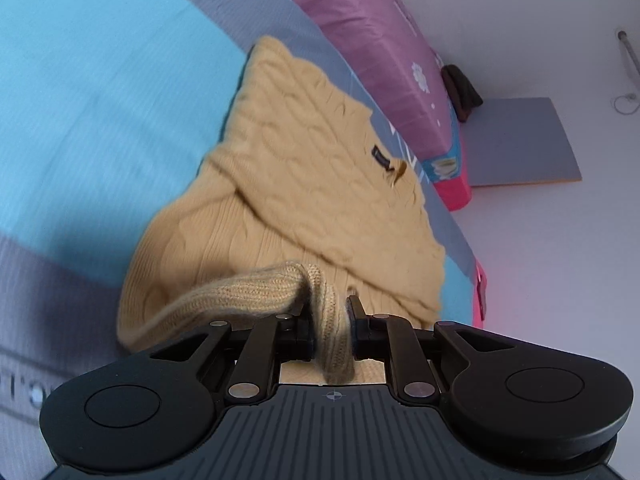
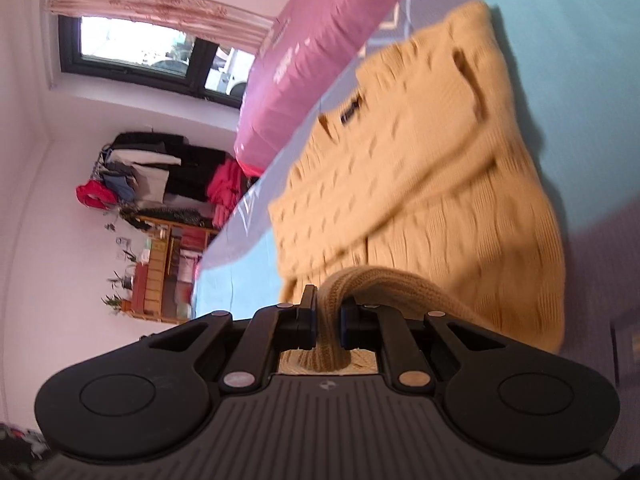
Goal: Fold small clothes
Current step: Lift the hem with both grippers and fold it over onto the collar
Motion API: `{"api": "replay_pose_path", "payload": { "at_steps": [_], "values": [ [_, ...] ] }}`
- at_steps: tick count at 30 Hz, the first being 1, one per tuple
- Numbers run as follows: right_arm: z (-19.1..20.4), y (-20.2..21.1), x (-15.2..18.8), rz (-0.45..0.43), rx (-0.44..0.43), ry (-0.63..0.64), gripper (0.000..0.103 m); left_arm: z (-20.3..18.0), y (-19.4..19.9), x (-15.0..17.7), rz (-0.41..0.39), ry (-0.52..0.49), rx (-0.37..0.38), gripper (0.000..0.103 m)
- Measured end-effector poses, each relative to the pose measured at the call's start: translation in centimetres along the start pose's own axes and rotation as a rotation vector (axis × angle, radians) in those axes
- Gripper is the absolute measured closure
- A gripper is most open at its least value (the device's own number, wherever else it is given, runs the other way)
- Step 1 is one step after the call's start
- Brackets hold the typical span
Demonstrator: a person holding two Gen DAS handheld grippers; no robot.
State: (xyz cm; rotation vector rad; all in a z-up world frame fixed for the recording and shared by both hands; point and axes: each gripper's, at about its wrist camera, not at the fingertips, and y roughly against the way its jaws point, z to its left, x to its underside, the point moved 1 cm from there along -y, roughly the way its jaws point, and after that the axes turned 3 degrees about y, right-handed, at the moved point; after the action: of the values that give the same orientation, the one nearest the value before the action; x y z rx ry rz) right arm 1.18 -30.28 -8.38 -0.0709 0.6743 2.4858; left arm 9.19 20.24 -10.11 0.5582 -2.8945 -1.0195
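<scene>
A small tan cable-knit sweater point(image 1: 320, 152) lies on a bed with a turquoise and grey cover point(image 1: 80, 92), its sleeves folded across the body and a dark neck label showing. My left gripper point(image 1: 330, 320) is shut on the ribbed bottom hem point(image 1: 240, 296), lifting it off the bed. In the right wrist view the same sweater point(image 2: 420, 152) fills the frame, blurred. My right gripper point(image 2: 328, 312) is shut on the ribbed hem point(image 2: 384, 280) at the other bottom corner, also raised.
A pink quilt or pillow point(image 1: 380, 40) runs along the far side of the bed point(image 2: 216, 276). Beyond it are a white floor with a grey mat point(image 1: 520, 144), a window point(image 2: 160, 52), piled clothes point(image 2: 168, 172) and a wooden shelf point(image 2: 160, 276).
</scene>
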Motion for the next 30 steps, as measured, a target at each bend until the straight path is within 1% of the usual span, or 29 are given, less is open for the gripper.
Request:
{"api": "replay_pose_path", "payload": {
  "at_steps": [7, 10, 14, 16, 18, 20, 24, 25, 26, 29, 30],
  "values": [
    [-0.6, -2.7, -6.4, -0.044, -0.029, 0.021, 0.09, -2.5, -3.1, -6.1, -0.028, -0.057, -0.007, 0.025],
    [-1.2, -3.9, -9.1, -0.063, -0.054, 0.006, 0.09, -3.7, -4.9, -8.9, -0.032, -0.089, -0.011, 0.025],
    [-1.9, -6.0, -12.7, -0.067, -0.036, 0.0, 0.09, -4.6, -7.3, -12.2, -0.032, -0.101, -0.015, 0.025],
    [-2.7, -6.9, -14.1, -0.071, -0.032, -0.027, 0.09, -4.8, -8.6, -13.7, -0.026, -0.107, -0.026, 0.025],
    [-3.7, -7.7, -15.1, -0.075, -0.032, -0.069, 0.09, -4.8, -9.9, -15.0, -0.015, -0.104, -0.038, 0.025],
    [-4.5, -8.4, -16.0, -0.078, -0.013, -0.08, 0.09, -4.7, -10.9, -16.0, -0.009, -0.099, -0.052, 0.026],
    [-6.0, -9.5, -16.9, -0.076, 0.003, -0.127, 0.09, -3.9, -12.0, -17.5, 0.014, -0.064, -0.071, 0.027],
    [-6.4, -9.6, -17.1, -0.076, 0.001, -0.142, 0.09, -3.6, -12.1, -17.7, 0.017, -0.056, -0.073, 0.028],
    [-6.8, -9.8, -17.3, -0.08, 0.003, -0.159, 0.089, -3.4, -12.3, -18.0, 0.023, -0.043, -0.076, 0.026],
    [-7.8, -10.0, -17.6, -0.102, 0.015, -0.2, 0.089, -2.6, -12.5, -18.7, 0.045, -0.001, -0.062, 0.023],
    [-8.2, -10.1, -17.7, -0.112, 0.029, -0.224, 0.089, -2.4, -12.4, -19.0, 0.054, 0.013, -0.049, 0.017]
  ]
}}
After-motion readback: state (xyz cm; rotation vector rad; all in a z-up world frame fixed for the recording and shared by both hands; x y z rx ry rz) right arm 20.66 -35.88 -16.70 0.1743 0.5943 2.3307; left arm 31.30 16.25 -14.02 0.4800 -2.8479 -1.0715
